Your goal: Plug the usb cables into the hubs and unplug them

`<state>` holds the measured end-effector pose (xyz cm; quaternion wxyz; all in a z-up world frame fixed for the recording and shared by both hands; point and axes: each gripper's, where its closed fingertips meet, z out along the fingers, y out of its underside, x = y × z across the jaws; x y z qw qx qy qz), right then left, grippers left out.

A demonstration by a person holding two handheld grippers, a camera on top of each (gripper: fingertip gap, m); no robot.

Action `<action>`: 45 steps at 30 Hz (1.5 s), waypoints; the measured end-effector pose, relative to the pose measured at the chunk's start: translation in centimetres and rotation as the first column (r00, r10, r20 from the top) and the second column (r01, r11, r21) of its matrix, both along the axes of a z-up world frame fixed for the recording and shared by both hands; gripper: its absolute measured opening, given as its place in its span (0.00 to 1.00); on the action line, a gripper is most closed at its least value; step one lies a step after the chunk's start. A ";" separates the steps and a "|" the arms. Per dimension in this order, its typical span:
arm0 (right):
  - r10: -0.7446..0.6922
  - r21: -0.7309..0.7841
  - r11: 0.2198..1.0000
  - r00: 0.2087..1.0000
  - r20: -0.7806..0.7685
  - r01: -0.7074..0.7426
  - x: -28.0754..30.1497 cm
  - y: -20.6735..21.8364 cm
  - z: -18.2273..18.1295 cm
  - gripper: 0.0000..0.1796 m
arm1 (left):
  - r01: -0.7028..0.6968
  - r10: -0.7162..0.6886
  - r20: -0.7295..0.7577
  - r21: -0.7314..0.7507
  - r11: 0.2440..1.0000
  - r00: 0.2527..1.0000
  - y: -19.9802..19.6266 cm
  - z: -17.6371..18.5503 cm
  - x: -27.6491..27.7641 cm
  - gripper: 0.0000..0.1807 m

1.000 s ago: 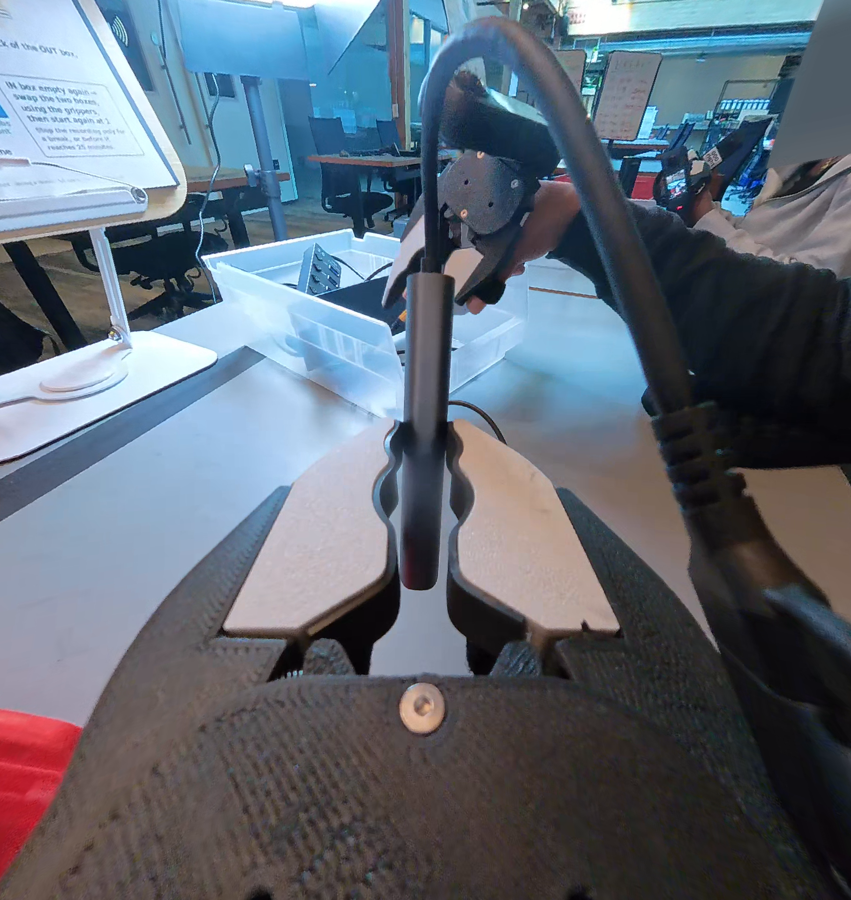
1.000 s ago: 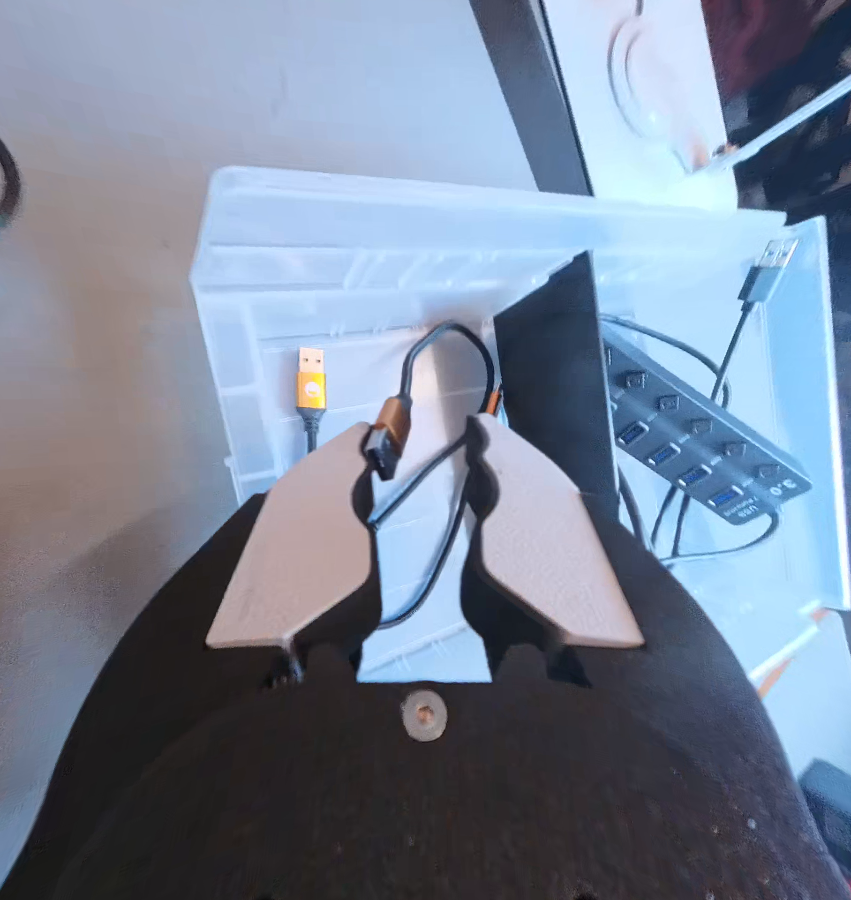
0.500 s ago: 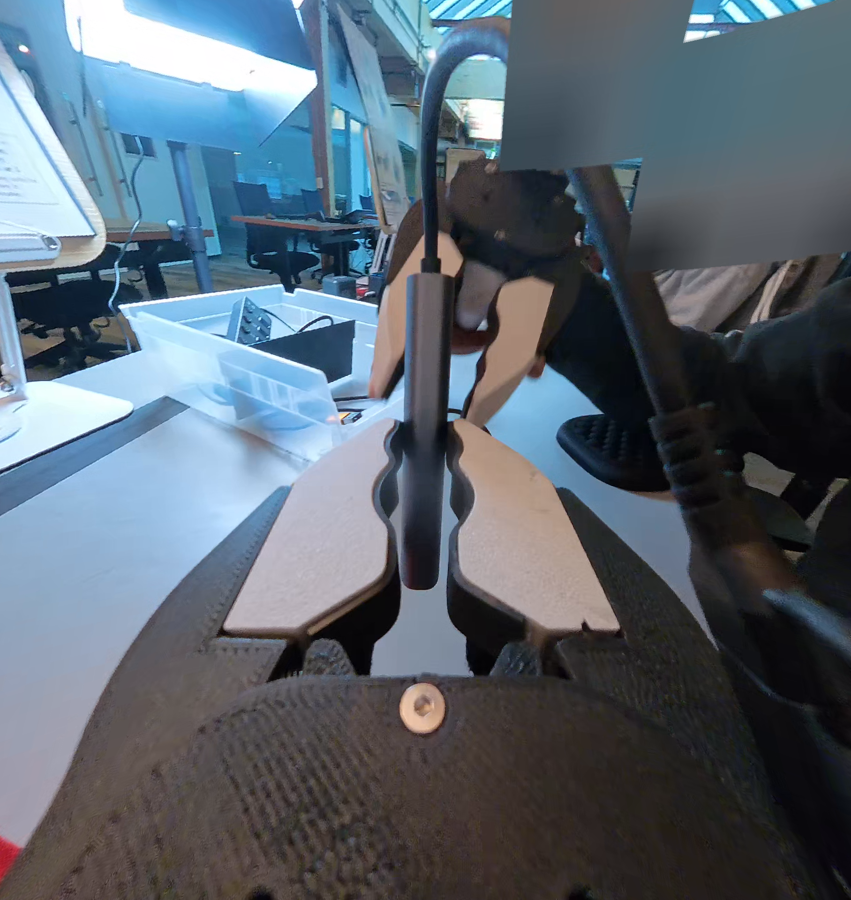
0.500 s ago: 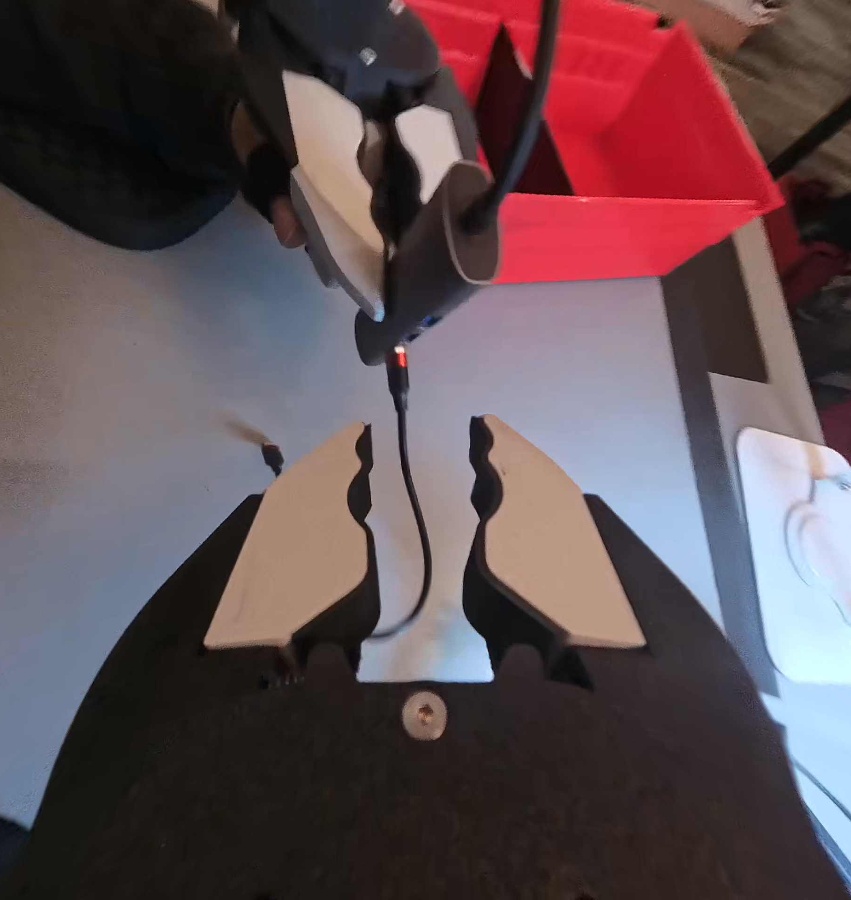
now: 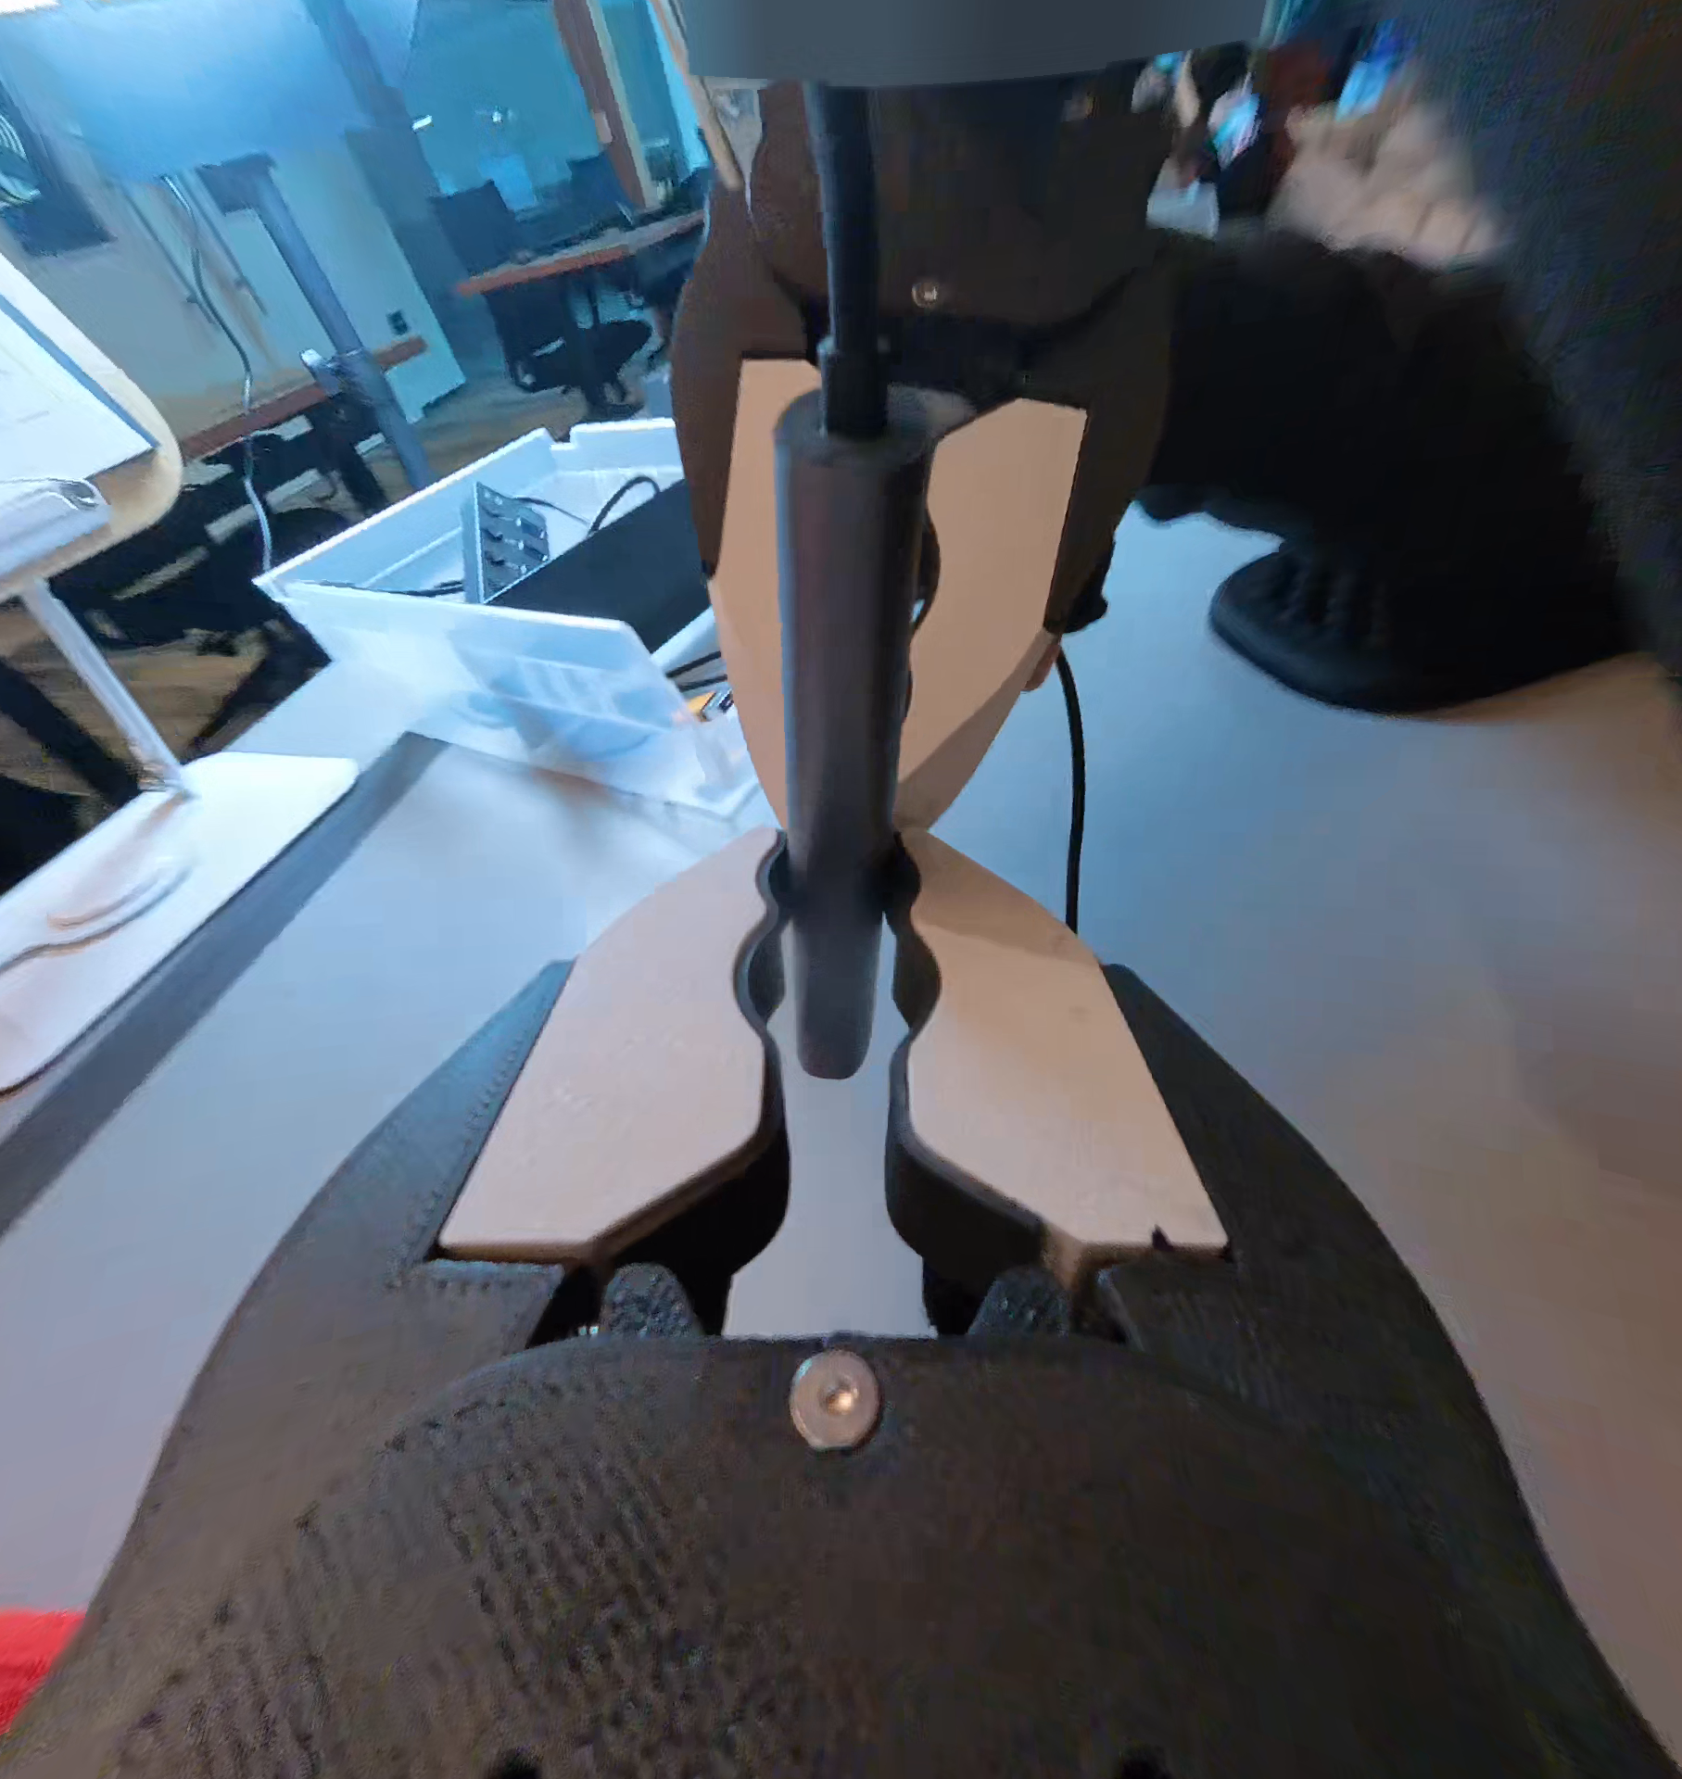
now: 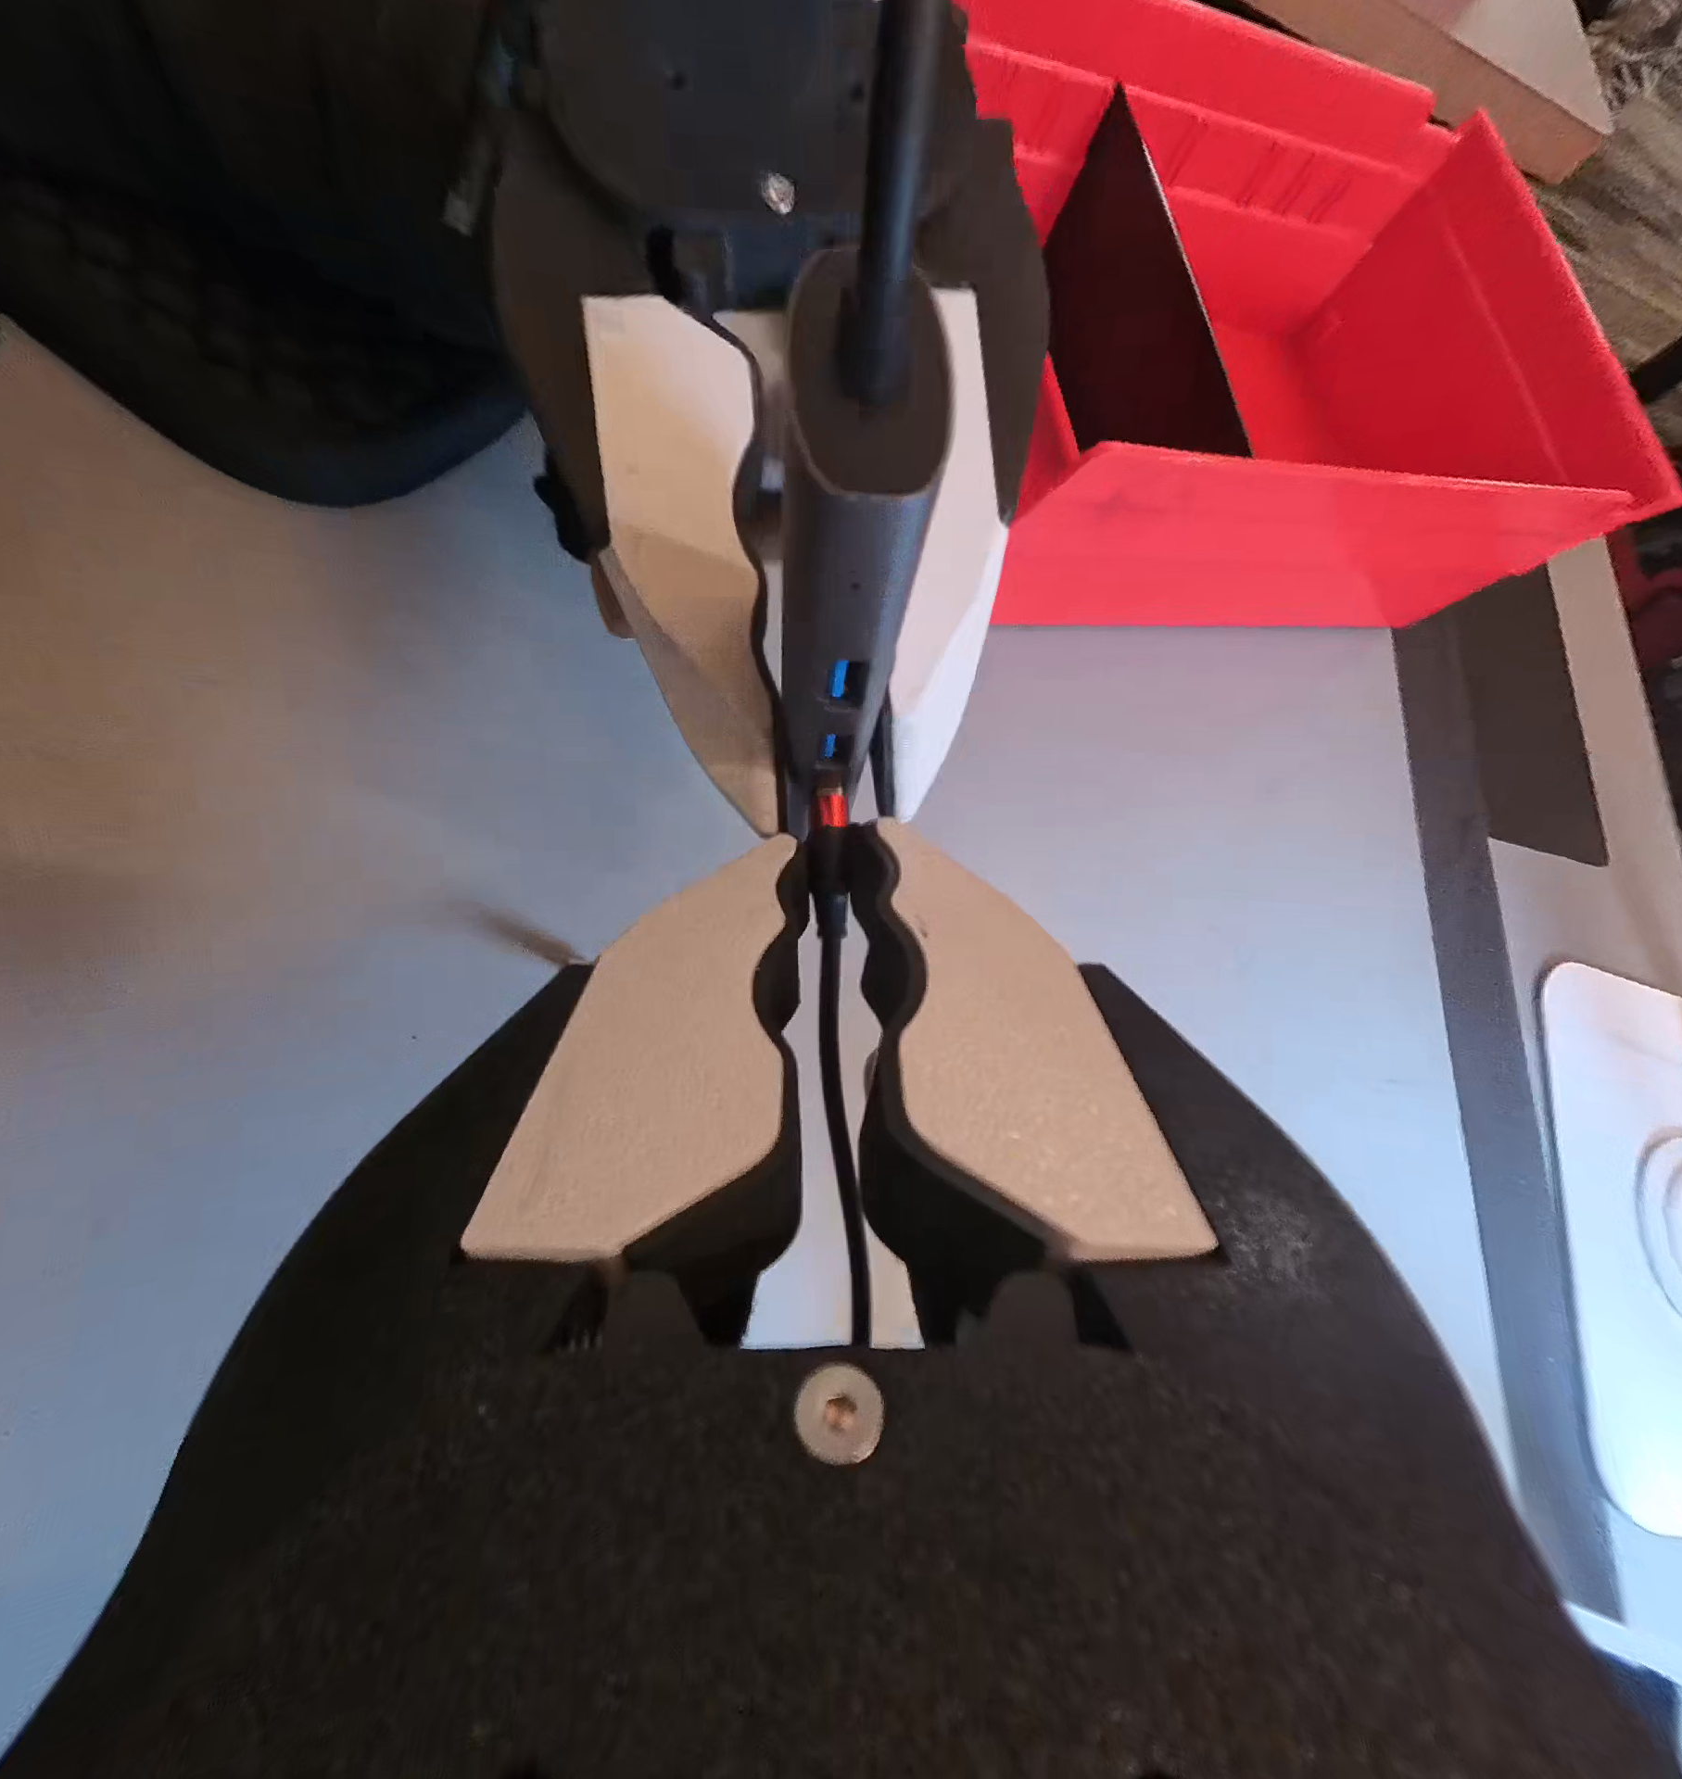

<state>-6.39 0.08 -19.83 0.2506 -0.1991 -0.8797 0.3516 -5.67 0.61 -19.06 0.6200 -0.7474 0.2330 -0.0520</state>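
My left gripper (image 5: 837,857) is shut on a grey USB hub (image 5: 837,674) and holds it upright above the table, its thick black cable rising from the top. In the right wrist view the hub (image 6: 846,578) points its end ports at me. My right gripper (image 6: 832,847) is shut on the orange-red plug (image 6: 829,804) of a thin black USB cable (image 6: 841,1107). The plug sits at the hub's lowest port. The two grippers meet tip to tip. The right gripper's fingers (image 5: 1000,539) show behind the hub, and the left gripper's fingers (image 6: 663,481) show beside it.
A clear plastic bin (image 5: 490,626) with another hub (image 5: 504,539) stands at the back left. A red bin (image 6: 1299,385) with a black divider sits beyond the hub. A white stand base (image 5: 143,847) and a dark strip lie on the grey table (image 6: 240,770). A dark sleeve is close behind. Less than 4 cm separates the two grippers' tips.
My right gripper swung from over the clear bin to the hub, came up close and closed on the cable's plug at the port. My left gripper kept hold of the hub.
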 end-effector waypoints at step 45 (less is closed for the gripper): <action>-0.178 -0.062 0.984 0.967 -0.182 0.170 1.2 7.5 6.7 0.19 | -0.105 0.117 0.027 -0.266 0.958 0.993 1.2 -4.5 -0.6 0.09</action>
